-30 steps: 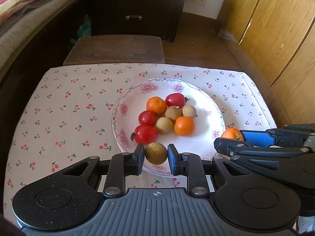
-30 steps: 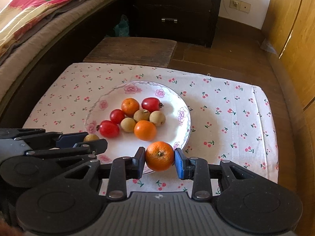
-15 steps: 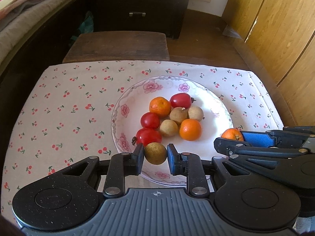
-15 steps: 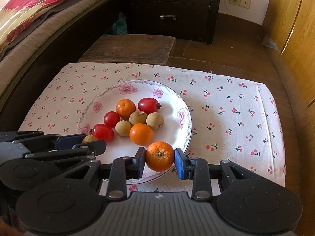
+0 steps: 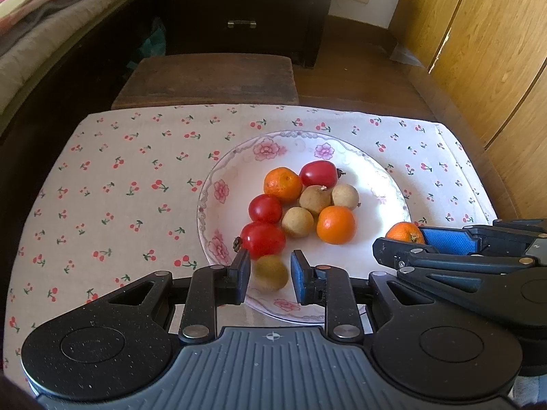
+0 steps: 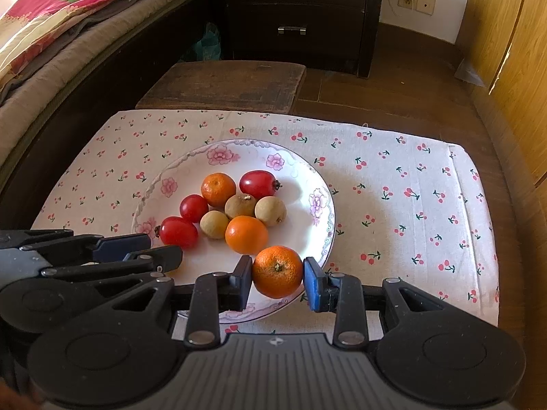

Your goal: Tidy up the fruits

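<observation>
A white flowered plate point(image 5: 372, 177) holds two mandarins, three red tomatoes and three longans in a cluster. In the left wrist view my left gripper point(image 5: 270, 275) hangs over the plate's near rim and its jaws are opening. A brown longan point(image 5: 271, 272) sits blurred between the pads, with a thin gap on each side. In the right wrist view my right gripper point(image 6: 277, 278) is shut on a mandarin point(image 6: 277, 271) above the plate's point(image 6: 302, 188) near right rim. Both grippers are side by side, tilted down at the plate.
The plate lies on a cherry-print cloth point(image 5: 112, 184) over a small table. Behind it stand a low wooden stool point(image 5: 208, 78) and a dark drawer chest point(image 6: 297, 10). A bed point(image 6: 68, 34) runs along the left, wooden cabinet doors point(image 5: 485, 51) along the right.
The left pads have parted a little from the longan, which now sits slightly lower and blurred between them. The right gripper keeps its hold on the mandarin, nearly still.
</observation>
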A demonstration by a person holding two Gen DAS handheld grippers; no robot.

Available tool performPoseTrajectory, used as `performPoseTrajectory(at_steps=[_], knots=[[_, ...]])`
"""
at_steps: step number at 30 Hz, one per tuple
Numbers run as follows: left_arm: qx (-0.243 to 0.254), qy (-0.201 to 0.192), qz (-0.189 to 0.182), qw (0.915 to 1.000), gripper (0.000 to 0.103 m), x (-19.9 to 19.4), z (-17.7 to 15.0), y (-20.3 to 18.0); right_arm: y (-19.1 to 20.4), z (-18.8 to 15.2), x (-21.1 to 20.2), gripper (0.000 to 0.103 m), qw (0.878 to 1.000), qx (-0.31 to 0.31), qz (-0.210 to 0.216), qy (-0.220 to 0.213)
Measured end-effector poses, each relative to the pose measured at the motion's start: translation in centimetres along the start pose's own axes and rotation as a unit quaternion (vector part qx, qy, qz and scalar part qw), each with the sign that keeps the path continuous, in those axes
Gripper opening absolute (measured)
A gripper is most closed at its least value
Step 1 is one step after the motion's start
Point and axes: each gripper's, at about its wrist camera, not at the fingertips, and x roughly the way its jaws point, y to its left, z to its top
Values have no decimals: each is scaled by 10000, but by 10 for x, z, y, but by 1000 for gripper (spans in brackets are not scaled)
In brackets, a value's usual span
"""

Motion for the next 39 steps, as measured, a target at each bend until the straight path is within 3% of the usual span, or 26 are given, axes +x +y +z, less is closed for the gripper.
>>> performPoseTrajectory(at_steps=[8,14,19,39], knots=[[-23,-137,-1,9999,54,-9,2,3,-6,1,-9,38,9999,98,-41,-98],[-58,-242,3,9997,56,-17,3,3,-6,2,-16,39,9998,104,-41,-152],[-58,-315,2,9995,65,-24,-1,4,-7,-2,-29,42,9996,156,-94,-227],[69,-560,314,9979,86,-71,-44,-3,3,-51,-69,44,9989,341,-221,-225]])
